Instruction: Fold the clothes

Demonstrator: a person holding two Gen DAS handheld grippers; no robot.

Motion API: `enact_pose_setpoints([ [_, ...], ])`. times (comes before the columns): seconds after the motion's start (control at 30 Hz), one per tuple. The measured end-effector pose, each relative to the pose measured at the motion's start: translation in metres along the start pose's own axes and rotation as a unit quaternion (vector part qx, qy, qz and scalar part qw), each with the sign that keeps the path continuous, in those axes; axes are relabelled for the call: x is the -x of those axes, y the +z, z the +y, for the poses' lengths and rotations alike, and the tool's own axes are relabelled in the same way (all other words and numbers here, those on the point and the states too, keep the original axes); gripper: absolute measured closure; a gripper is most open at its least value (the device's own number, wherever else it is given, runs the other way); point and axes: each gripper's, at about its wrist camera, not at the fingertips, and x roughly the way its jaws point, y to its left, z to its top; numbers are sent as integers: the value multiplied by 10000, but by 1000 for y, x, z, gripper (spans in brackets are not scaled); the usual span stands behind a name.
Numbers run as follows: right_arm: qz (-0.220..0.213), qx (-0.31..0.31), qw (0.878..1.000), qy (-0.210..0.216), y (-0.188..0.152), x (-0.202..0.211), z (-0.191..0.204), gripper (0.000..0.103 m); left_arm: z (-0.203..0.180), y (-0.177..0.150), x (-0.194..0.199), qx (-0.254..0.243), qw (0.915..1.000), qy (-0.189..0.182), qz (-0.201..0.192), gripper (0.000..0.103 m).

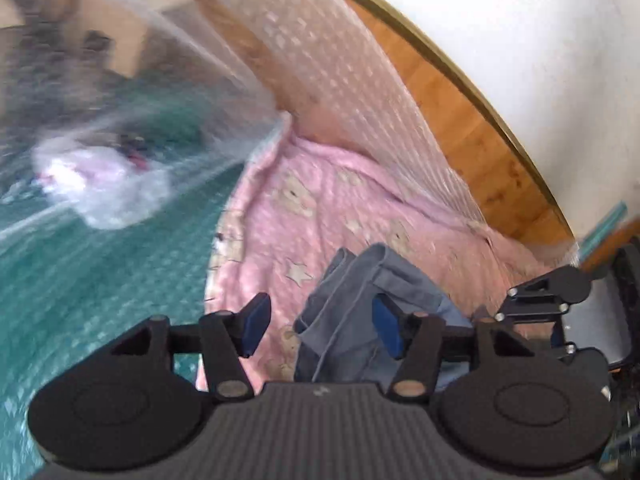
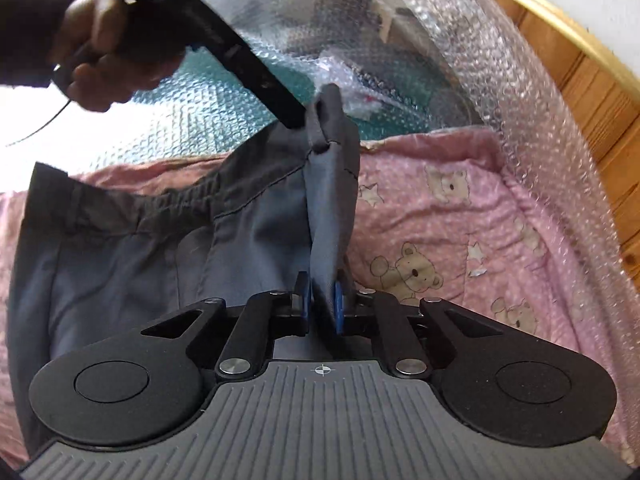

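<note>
- Grey-blue trousers (image 2: 132,248) showing a darker gathered waistband.
- Pink blanket (image 2: 452,216) carrying beige teddy bears and stars.
- Teal mat (image 1: 80,280) showing a woven diamond texture.
- Headboard (image 1: 452,112) glowing orange-brown.

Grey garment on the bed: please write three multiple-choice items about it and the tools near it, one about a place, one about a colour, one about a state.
1. The grey garment lies on:
A. a bare wooden floor
B. a pink blanket printed with bears
C. a white plate

2. The pads on the right hand-held gripper are:
A. red
B. yellow
C. blue

3. The right hand-held gripper is:
A. shut on a raised fold of the grey garment
B. wide open, clear of any cloth
C. shut on a book

Key:
1. B, as pink bear-print fabric shows around and under the garment.
2. C, as blue shows on the inner face of each finger.
3. A, as the fold stands pinched between the two pads.
</note>
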Motion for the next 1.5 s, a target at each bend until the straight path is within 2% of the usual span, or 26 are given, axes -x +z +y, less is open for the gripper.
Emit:
enact_pose_setpoints([
  [0.13,-145,157,9996,-190,-5,8,4,97,-10,12,-4,-507,9968,-605,141,46],
  [0.23,-233,58,9995,-216,-7,9,0,97,-14,18,-11,-788,9949,-582,250,40],
  [0.3,-185,-144,9991,-356,-11,-1,-5,96,-5,20,-29,-513,9955,-581,547,36],
  [0.33,-133,-364,9986,-369,-13,-6,-10,90,-2,17,-40,-465,9949,-514,734,38],
  [0.4,-22,-1009,9941,-389,-18,-15,-24,86,1,11,-61,-412,9922,-350,1120,49],
  [0.43,12,-1283,9908,-440,-22,-15,-30,77,0,7,-68,-477,9913,-166,1212,63],
  [0.47,41,-1542,9868,-502,-27,-15,-36,69,-3,3,-74,-562,9902,40,1282,72],
  [0.5,70,-1800,9820,-564,-32,-14,-42,67,-4,1,-77,-552,9897,178,1306,74],
  [0.57,78,-2399,9682,-708,-49,-4,-56,60,-5,0,-77,-462,9899,303,1308,82],
  [0.67,321,-3386,9345,-1049,-90,14,-76,62,0,-2,-80,-208,9888,436,1411,83],
  [0.8,1061,-4613,8676,-1525,-181,33,-85,66,4,0,-83,49,9876,592,1454,83],
  [0.9,878,-5387,8202,-1712,-241,66,-83,68,-1,2,-83,172,9863,785,1440,83],
  [0.97,685,-5826,7944,-1578,-262,91,-86,69,-6,3,-76,374,9865,939,1291,76],
  [1.03,427,-5958,7806,-1839,-273,120,-89,65,-19,5,-54,583,9898,979,859,75],
  [1.07,294,-6003,7739,-1994,-278,135,-91,59,-29,7,-40,665,9913,971,595,75],
  [1.1,273,-6010,7676,-2212,-284,146,-93,56,-39,4,-36,634,9918,983,510,75],
  [1.17,436,-5989,7588,-2521,-304,156,-97,56,-59,-2,-31,525,9926,1015,418,71],
  [1.23,788,-5952,7563,-2598,-336,152,-94,56,-79,-8,-27,415,9931,1046,327,67],
  [1.3,1205,-5920,7526,-2618,-372,147,-91,56,-81,-18,-46,329,9893,1301,569,67],
  [1.33,1193,-5858,7558,-2671,-390,149,-86,50,-79,-23,-55,285,9860,1502,666,71],
  [1.37,1192,-5853,7525,-2772,-406,158,-83,42,-73,-25,-59,403,9838,1605,694,79],
  [1.43,1235,-5883,7412,-2988,-436,176,-80,39,-63,-24,-60,675,9802,1730,681,83],
  [1.5,1442,-5984,7208,-3187,-461,194,-82,39,-60,-20,-51,796,9761,1947,542,83],
])
